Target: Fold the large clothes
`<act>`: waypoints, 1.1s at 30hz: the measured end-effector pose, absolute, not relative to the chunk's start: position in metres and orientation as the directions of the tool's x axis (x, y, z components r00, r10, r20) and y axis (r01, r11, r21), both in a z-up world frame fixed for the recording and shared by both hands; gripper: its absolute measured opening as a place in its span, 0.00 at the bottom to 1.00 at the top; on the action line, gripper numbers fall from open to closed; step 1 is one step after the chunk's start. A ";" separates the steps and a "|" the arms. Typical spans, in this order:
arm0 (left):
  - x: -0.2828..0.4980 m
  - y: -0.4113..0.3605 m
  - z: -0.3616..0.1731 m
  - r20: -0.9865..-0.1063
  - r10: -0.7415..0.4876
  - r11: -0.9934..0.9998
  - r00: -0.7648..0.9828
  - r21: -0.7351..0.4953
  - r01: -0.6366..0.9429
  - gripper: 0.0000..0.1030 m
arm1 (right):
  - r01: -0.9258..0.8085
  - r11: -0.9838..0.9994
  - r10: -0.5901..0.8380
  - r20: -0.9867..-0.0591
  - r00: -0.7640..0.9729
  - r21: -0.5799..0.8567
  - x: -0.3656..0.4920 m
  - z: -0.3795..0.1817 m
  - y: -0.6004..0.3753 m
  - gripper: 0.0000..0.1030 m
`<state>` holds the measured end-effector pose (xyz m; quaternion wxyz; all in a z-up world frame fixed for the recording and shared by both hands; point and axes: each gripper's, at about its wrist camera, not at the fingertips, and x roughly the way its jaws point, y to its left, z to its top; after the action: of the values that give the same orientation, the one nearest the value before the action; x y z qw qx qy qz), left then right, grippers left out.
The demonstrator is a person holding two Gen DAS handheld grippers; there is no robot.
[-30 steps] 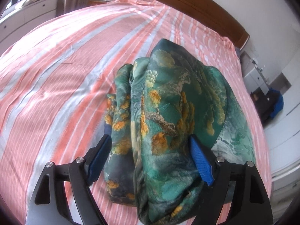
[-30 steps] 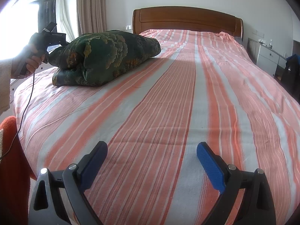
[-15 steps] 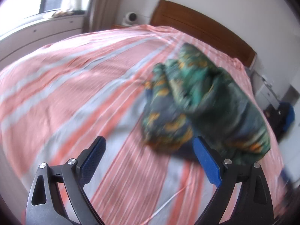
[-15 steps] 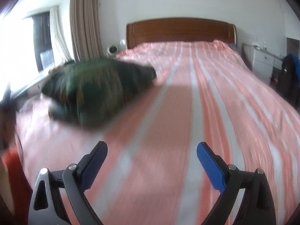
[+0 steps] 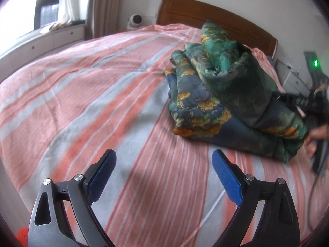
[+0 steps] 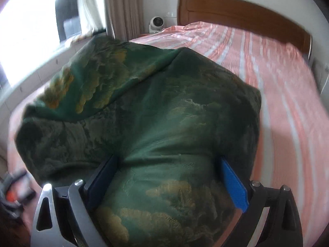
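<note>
A bulky green garment with gold and blue print [image 5: 226,98] lies bunched in a thick folded pile on the striped bed [image 5: 82,86]. My left gripper [image 5: 164,170] is open and empty, hovering over bare sheet in front of and left of the pile. In the right wrist view the garment [image 6: 156,123] fills the frame. My right gripper [image 6: 168,179] is open with the jaws wide, and a thick fold of the cloth bulges between the blue pads [image 6: 234,185]. The right gripper body shows at the far side of the pile in the left wrist view [image 5: 316,111].
The bed sheet [image 6: 277,82] is pink, orange and grey striped, with a wooden headboard [image 5: 216,10] at the far end. A window and curtain [image 5: 61,10] are on the left. A small white fan [image 6: 156,23] stands beside the headboard.
My left gripper let go of the garment and pulled back to the left over bare sheet. My right gripper swung from open bed onto the garment, which now sits between its jaws.
</note>
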<state>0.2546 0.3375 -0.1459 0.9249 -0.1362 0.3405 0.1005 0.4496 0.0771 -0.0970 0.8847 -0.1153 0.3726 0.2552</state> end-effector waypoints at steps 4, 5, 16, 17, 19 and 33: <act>0.256 0.346 -0.149 -0.672 0.064 0.940 0.738 -0.207 -0.270 0.92 | -0.491 0.871 0.364 -0.679 0.638 0.005 0.447 -0.045 0.064 0.93; 0.258 0.348 -0.150 -0.678 0.063 0.939 0.732 -0.208 -0.273 0.92 | -0.477 0.879 0.362 -0.648 0.670 -0.003 0.448 -0.029 0.066 0.93; 0.260 0.376 -0.162 -0.739 0.098 0.911 0.667 -0.203 -0.358 0.92 | -0.510 0.860 0.369 -0.712 0.598 0.017 0.502 -0.081 0.204 0.95; 0.260 0.377 -0.163 -0.742 0.105 0.913 0.662 -0.192 -0.359 0.92 | -0.518 0.855 0.342 -0.713 0.612 -0.034 0.497 -0.099 0.215 0.96; 0.260 0.376 -0.163 -0.747 0.110 0.918 0.656 -0.176 -0.355 0.92 | -0.512 0.855 0.328 -0.679 0.656 -0.081 0.487 -0.107 0.218 0.96; 0.265 0.372 -0.167 -0.768 0.127 0.929 0.628 -0.130 -0.347 0.94 | -0.506 0.860 0.348 -0.652 0.674 -0.064 0.485 -0.111 0.210 0.97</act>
<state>0.2654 0.3722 -0.1673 0.8921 -0.1339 0.4105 0.1328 0.4851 0.2099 -0.1113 0.9068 -0.1203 0.3284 0.2353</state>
